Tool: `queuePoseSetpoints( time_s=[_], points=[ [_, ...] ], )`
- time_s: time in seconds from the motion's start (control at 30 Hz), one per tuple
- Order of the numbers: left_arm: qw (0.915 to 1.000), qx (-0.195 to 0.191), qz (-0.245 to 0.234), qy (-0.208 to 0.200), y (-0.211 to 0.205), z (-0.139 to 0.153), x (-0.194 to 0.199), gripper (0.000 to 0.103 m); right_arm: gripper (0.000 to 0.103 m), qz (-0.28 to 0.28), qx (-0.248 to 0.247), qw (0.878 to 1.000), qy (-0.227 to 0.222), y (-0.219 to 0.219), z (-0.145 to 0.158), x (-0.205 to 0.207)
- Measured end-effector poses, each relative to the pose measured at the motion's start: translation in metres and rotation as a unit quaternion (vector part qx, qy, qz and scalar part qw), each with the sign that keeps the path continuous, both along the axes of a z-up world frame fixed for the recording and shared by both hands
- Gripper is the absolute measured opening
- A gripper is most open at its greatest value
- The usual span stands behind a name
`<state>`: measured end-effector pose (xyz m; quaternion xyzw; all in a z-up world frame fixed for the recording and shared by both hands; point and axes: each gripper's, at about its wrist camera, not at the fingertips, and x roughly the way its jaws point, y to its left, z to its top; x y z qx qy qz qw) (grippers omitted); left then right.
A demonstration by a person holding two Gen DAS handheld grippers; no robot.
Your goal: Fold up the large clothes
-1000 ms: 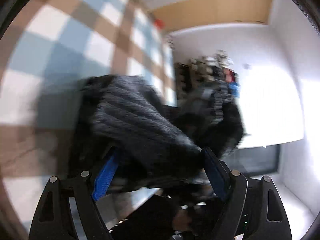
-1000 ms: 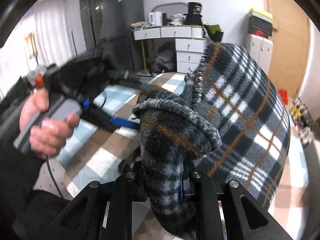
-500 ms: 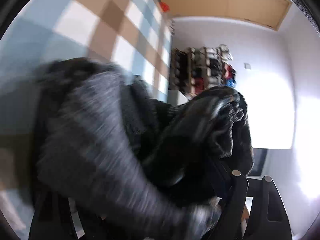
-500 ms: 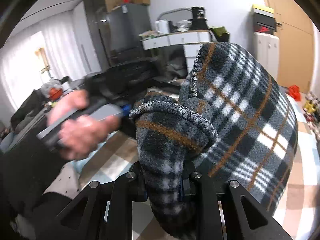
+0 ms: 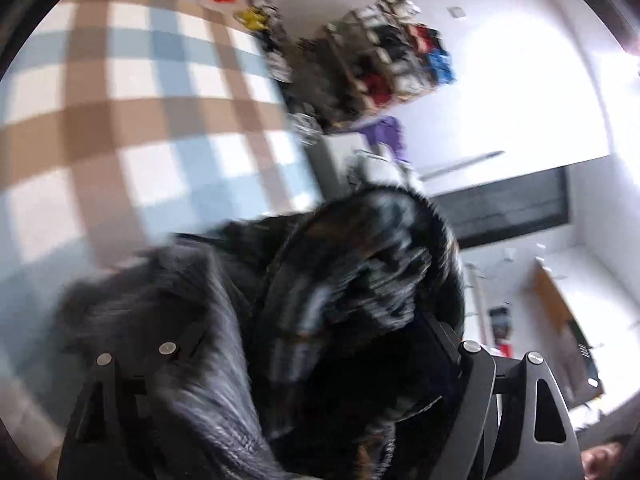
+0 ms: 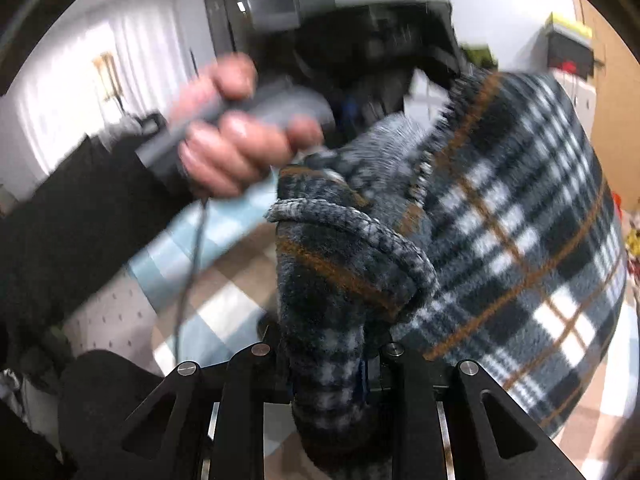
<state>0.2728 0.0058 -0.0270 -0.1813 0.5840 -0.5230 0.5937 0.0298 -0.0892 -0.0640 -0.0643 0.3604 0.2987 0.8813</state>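
Note:
A dark plaid fleece garment (image 6: 500, 216) with white and orange stripes hangs bunched in the air above the checked cloth. My right gripper (image 6: 326, 364) is shut on a thick fold of it. In the left wrist view the same garment (image 5: 320, 320) is blurred and fills the space between the jaws of my left gripper (image 5: 316, 344); the jaws stand wide with the fabric draped over them. In the right wrist view the left gripper (image 6: 360, 60) is held by a hand high up, right beside the garment's upper edge.
A checked brown, blue and white cloth (image 5: 120, 120) covers the surface below. A shelf of shoes (image 5: 392, 56) stands at the wall beyond it. White drawers (image 6: 576, 96) and a wooden door (image 6: 616, 80) lie behind the garment.
The left gripper has swung up and closer to the right gripper, lifting its part of the garment. The right gripper has kept its hold and barely moved.

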Motion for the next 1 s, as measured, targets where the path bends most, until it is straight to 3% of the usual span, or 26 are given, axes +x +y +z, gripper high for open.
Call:
queuePoseSetpoints(
  time_s=[0.13, 0.2, 0.3, 0.5, 0.63, 0.7, 0.77, 0.83, 0.87, 0.9, 1.0],
  points=[
    [0.9966, 0.042, 0.071, -0.009, 0.053, -0.006, 0.002, 0.079, 0.023, -0.017, -0.053, 0.998, 0.034, 0.033, -0.021, 0.018],
    [0.9935, 0.04, 0.104, -0.023, 0.083, 0.002, -0.007, 0.08, 0.027, -0.023, -0.089, 0.995, 0.031, 0.053, -0.028, 0.02],
    [0.9922, 0.037, 0.112, -0.041, 0.099, 0.024, -0.024, 0.08, 0.032, -0.032, -0.143, 0.989, 0.003, 0.08, -0.03, 0.013],
    [0.9919, 0.071, 0.063, -0.085, 0.059, 0.061, -0.063, 0.081, 0.041, -0.059, -0.2, 0.978, -0.029, 0.096, -0.045, 0.008],
    [0.9899, 0.107, 0.02, -0.091, 0.008, 0.061, -0.063, 0.081, 0.048, -0.055, -0.219, 0.973, -0.047, 0.102, -0.056, 0.002],
    [0.9875, 0.128, 0.0, -0.093, -0.013, 0.054, -0.063, 0.081, 0.055, -0.054, -0.226, 0.971, -0.052, 0.098, -0.059, -0.003],
    [0.9788, 0.179, -0.012, -0.098, -0.035, 0.034, -0.056, 0.081, 0.063, -0.055, -0.227, 0.971, -0.053, 0.104, -0.065, -0.003],
    [0.9687, 0.229, -0.007, -0.095, -0.04, 0.012, -0.043, 0.081, 0.074, -0.052, -0.227, 0.971, -0.054, 0.108, -0.068, -0.004],
    [0.9643, 0.249, 0.01, -0.089, -0.037, 0.001, -0.033, 0.081, 0.085, -0.048, -0.226, 0.971, -0.055, 0.11, -0.071, -0.006],
    [0.9631, 0.256, 0.02, -0.081, -0.033, -0.007, -0.026, 0.081, 0.096, -0.041, -0.224, 0.972, -0.058, 0.11, -0.072, -0.01],
    [0.9663, 0.249, 0.056, -0.037, -0.017, -0.031, -0.006, 0.081, 0.103, -0.027, -0.225, 0.97, -0.087, 0.113, -0.078, -0.026]
  ],
)
